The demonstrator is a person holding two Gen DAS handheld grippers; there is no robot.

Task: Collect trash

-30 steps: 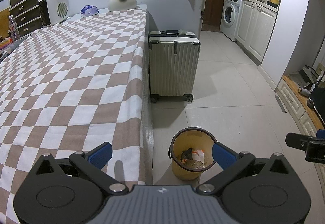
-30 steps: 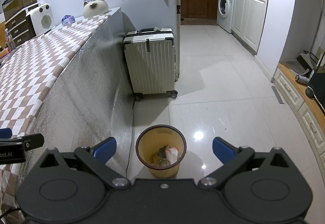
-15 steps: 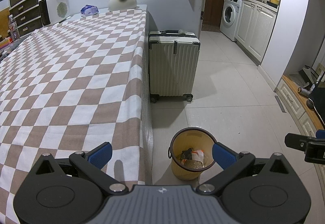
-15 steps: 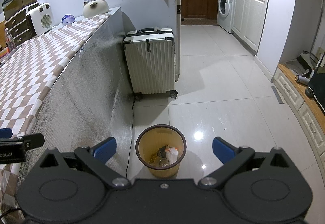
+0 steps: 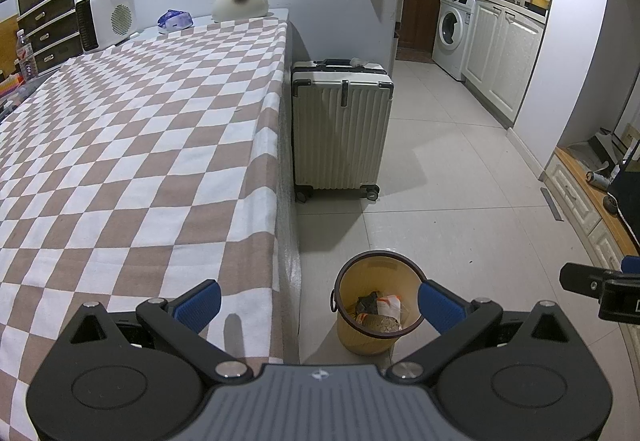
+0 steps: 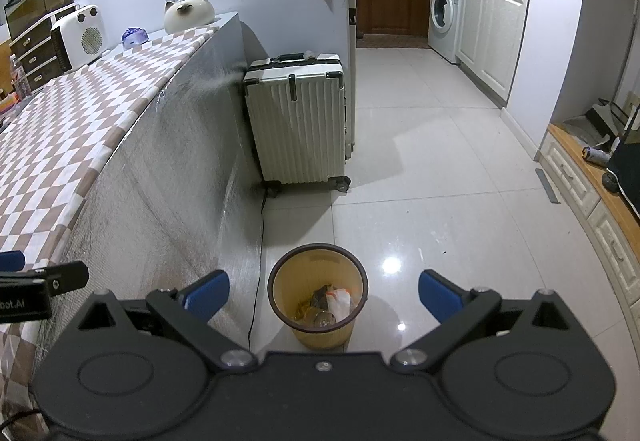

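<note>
A yellow waste bin stands on the tiled floor beside the table's end, with crumpled wrappers and other trash lying inside it. My left gripper hangs open above the table corner and the bin, nothing between its blue fingertips. My right gripper is open too, held over the bin with empty jaws. Each gripper's side shows at the edge of the other's view.
The table under a brown-and-white checked cloth fills the left. A white suitcase stands past the bin by the table's end. A heater, a cat-shaped object and a washing machine lie farther back. Low cabinets line the right.
</note>
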